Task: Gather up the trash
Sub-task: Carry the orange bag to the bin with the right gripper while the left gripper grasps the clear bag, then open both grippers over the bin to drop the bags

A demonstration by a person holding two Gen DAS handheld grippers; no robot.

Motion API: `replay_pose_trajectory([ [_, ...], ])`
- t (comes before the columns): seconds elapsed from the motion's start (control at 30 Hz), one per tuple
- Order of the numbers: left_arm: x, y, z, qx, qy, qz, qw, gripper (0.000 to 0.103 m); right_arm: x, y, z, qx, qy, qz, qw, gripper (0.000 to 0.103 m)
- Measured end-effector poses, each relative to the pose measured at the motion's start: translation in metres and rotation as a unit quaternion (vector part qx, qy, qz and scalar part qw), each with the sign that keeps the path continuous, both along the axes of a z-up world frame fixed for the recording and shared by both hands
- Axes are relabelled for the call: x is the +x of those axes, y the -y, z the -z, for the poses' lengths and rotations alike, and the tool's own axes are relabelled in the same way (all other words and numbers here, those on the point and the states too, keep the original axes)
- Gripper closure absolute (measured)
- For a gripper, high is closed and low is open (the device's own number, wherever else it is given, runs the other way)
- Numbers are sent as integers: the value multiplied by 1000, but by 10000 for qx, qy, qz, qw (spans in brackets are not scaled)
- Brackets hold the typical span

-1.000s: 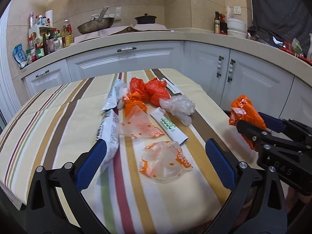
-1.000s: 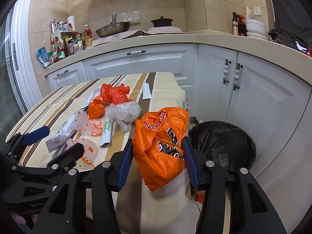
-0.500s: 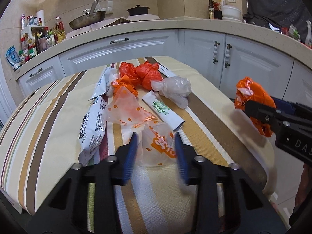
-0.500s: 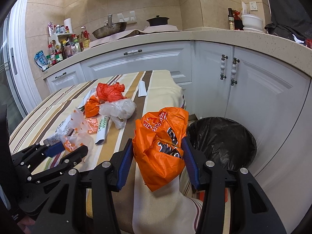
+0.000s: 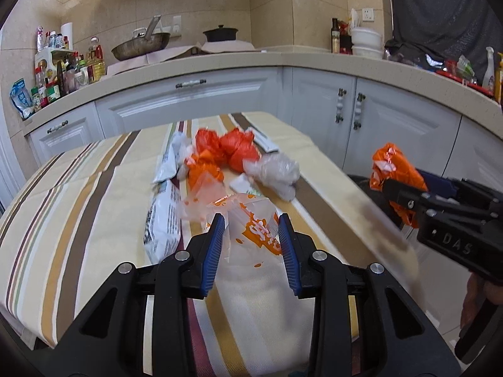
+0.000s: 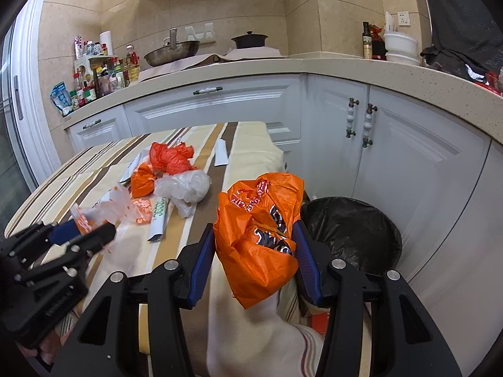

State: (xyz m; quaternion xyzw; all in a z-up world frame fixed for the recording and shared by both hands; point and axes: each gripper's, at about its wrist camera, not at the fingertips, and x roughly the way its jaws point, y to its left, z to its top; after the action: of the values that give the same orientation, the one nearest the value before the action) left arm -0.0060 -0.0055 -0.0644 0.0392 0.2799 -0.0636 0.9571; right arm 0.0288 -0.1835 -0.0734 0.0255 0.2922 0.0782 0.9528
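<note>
Two claws are working at once, each holding a piece of trash. Left claw [image 5: 251,235] is gripping a clear plastic bag with orange print [image 5: 251,220], its blue pads narrowed onto the bag; the bag looks lifted just off the striped tabletop [image 5: 78,220], though blur is making that hard to confirm. Right claw [image 6: 254,245] is clamping a crumpled orange bag [image 6: 257,229], partly closed around it, hovering past the tabletop edge and beside the black-lined trash bin [image 6: 352,229] on the floor, not yet over its opening.

Progress is looking early: the bin liner is showing no trash that can be made out, and neither held bag is dropped yet. Plenty is remaining on the tabletop: a red-orange bag cluster [image 6: 169,157], a small orange wad [image 6: 141,182], a clear crumpled bag [image 6: 185,188], a white tube wrapper with green print [image 6: 158,216], a white printed snack wrapper [image 5: 163,220], another white wrapper [image 5: 169,163] behind it, and a flat white packet [image 6: 221,154] at the far end.

Likely next: both claws are needing to travel over the bin and release.
</note>
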Motion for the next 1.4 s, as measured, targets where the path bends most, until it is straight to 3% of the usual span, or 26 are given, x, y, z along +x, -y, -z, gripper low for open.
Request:
replay_pose_trajectory([
  [0.37,44,58,-30,-136,241,493,9984,69,14,49,-11,-359,205,707,9966,54],
  [0.57,89,108,-38,-198,33,756,9969,69,32,80,-13,-485,292,1045,9929,54],
  [0.73,123,156,-34,21,-109,934,9956,69,50,105,-5,-473,230,1218,9912,54],
  [1.03,183,211,0,267,-866,990,9910,68,92,140,21,-321,-44,1302,9910,53],
  [1.07,187,214,4,319,-906,985,9905,63,99,144,25,-279,-105,1262,9916,53],
  [1.1,190,217,8,370,-930,953,9904,48,104,147,29,-254,-148,1245,9918,48],
  [1.13,194,219,12,413,-967,887,9905,43,108,150,32,-249,-164,1283,9913,40],
  [1.3,205,216,20,300,-1169,778,9896,36,116,162,40,-153,-197,1434,9893,39],
  [1.4,205,212,15,300,-1060,722,9913,35,112,164,36,-122,-126,1468,9890,38],
])
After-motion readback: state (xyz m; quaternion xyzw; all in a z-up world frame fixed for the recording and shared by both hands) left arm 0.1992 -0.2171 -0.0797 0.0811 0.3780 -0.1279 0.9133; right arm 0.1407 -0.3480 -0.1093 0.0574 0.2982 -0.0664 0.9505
